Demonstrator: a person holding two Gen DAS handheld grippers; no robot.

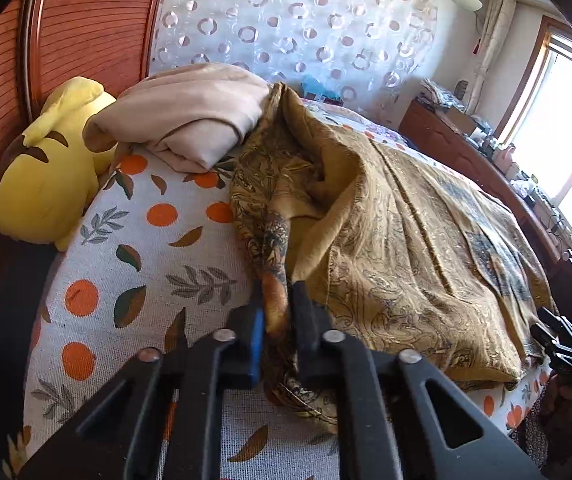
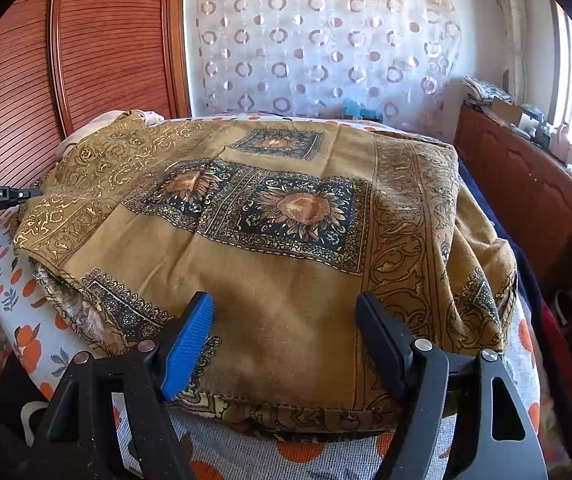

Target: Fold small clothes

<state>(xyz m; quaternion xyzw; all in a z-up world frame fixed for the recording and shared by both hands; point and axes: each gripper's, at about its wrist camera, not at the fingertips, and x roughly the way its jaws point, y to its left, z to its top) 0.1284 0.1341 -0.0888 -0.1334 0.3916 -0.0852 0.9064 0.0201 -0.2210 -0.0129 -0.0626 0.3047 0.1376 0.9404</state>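
A mustard-gold patterned cloth [image 2: 286,248] with dark floral squares lies spread on the bed; it also shows in the left wrist view [image 1: 406,240]. My left gripper [image 1: 278,296] is shut on a bunched edge of this cloth and lifts it a little, so a fold stands up. The left gripper also shows at the left edge of the right wrist view [image 2: 26,194]. My right gripper [image 2: 284,312] is open, its jaws wide apart over the cloth's near edge, holding nothing. It shows at the right edge of the left wrist view [image 1: 554,340].
The bed sheet [image 1: 146,264] has an orange-fruit print. A yellow plush toy [image 1: 46,176] and a folded beige blanket [image 1: 190,120] lie at the bed's head. A wooden slatted headboard [image 2: 118,40] stands at the left. A wooden cabinet [image 2: 526,184] with clutter runs along the right.
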